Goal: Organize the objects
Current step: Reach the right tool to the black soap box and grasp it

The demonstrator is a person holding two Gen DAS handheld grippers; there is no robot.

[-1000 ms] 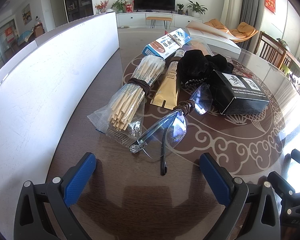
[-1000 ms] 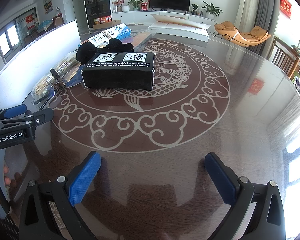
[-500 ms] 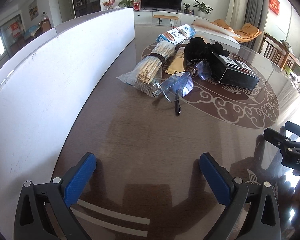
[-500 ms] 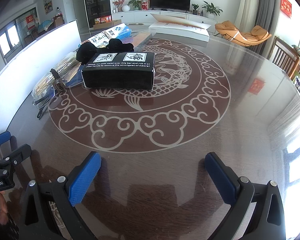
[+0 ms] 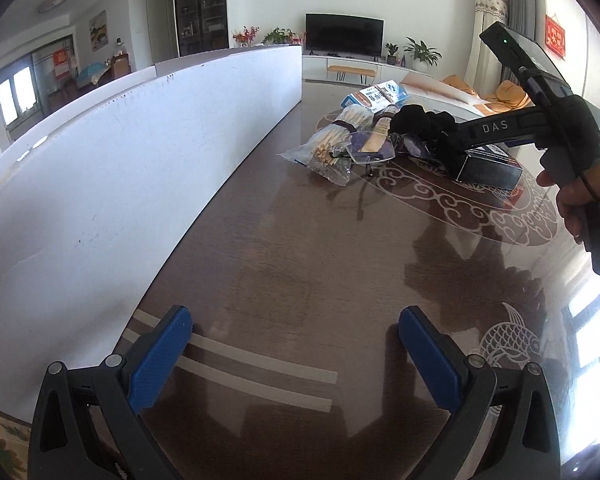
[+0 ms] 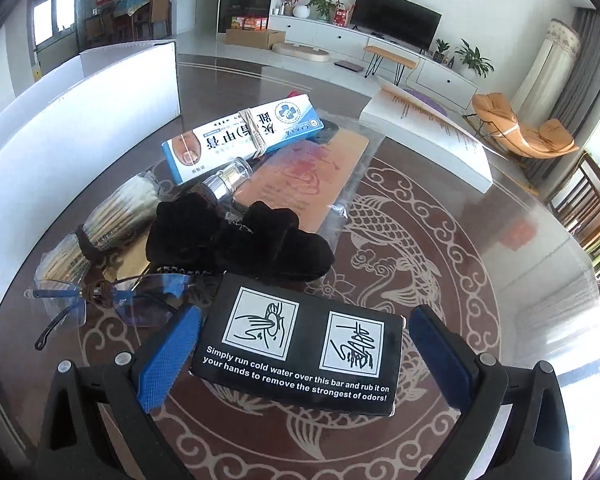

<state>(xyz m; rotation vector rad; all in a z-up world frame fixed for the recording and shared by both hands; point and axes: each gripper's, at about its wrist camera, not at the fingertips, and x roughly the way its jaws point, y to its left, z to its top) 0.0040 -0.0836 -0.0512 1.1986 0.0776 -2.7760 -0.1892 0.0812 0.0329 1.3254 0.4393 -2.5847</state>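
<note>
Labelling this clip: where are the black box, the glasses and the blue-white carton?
black box (image 6: pixel 300 344), right wrist view, printed top face.
glasses (image 6: pixel 148 300), right wrist view, right-hand lens.
blue-white carton (image 6: pixel 240 136), right wrist view, printed face.

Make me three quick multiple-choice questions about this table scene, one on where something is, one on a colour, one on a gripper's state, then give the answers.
1. Where does the black box sit?
A. between the right gripper's open fingers
B. on the white partition
C. under the glasses

2. What colour are the pads of the left gripper?
A. red
B. blue
C. green

3. What is the left gripper doing?
A. shut on the glasses
B. shut on the box
C. open, holding nothing

Answers: A, the fingers flank the box; B, the pads show blue; C, only bare table lies between its fingers.
</note>
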